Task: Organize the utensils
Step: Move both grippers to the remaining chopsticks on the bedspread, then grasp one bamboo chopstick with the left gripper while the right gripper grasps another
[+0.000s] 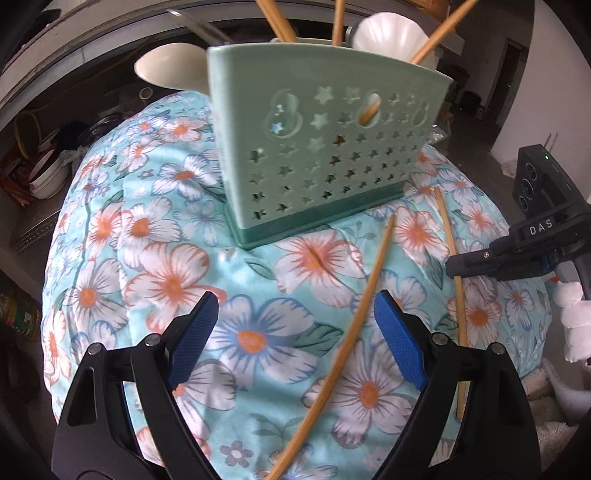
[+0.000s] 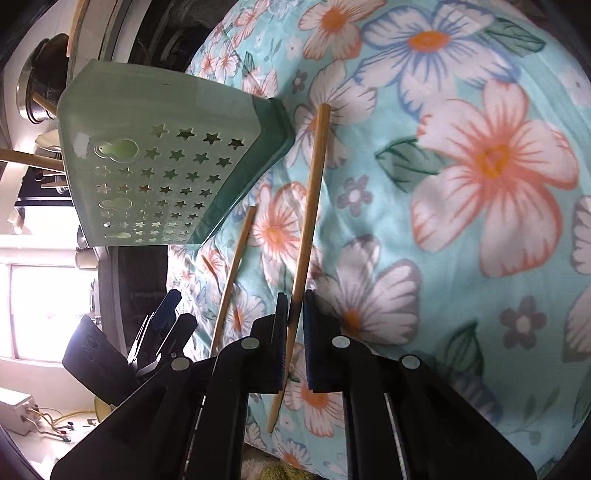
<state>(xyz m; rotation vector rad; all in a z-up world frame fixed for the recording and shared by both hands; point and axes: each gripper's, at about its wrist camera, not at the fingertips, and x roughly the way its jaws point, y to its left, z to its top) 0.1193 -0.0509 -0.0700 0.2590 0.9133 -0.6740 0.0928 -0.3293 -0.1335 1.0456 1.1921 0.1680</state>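
Chopsticks are what I'm sorting: one chopstick (image 2: 308,221) is pinched in my right gripper (image 2: 295,325), pads clenched on it near its lower end, with the rest of it running up toward the holder's base. The other loose chopstick (image 1: 340,354) lies slanted on the cloth (image 1: 155,236) and runs between the fingers of my left gripper (image 1: 295,332), which are spread wide and not touching it. From the left camera my right gripper (image 1: 456,266) sits off to the right, clamped on its stick (image 1: 448,240). Straight ahead is the mint green holder (image 1: 314,147), standing upright on a darker green base, its wall full of star cutouts. It already has several chopsticks (image 1: 275,18) poking out of the top, plus a couple of white spoons (image 1: 388,33). Nothing sits between my left fingers and the holder except bare cloth. That cloth is turquoise with big white and orange flowers, a bit wrinkled, covering the whole top. Round about it's cluttered: stacked white dishes (image 1: 48,173) and dark junk on a shelf to the left, a bright window (image 2: 40,295) in the right camera, and some wires (image 2: 55,421) down below it. A white-gloved hand (image 1: 574,317) shows at the left view's right edge.
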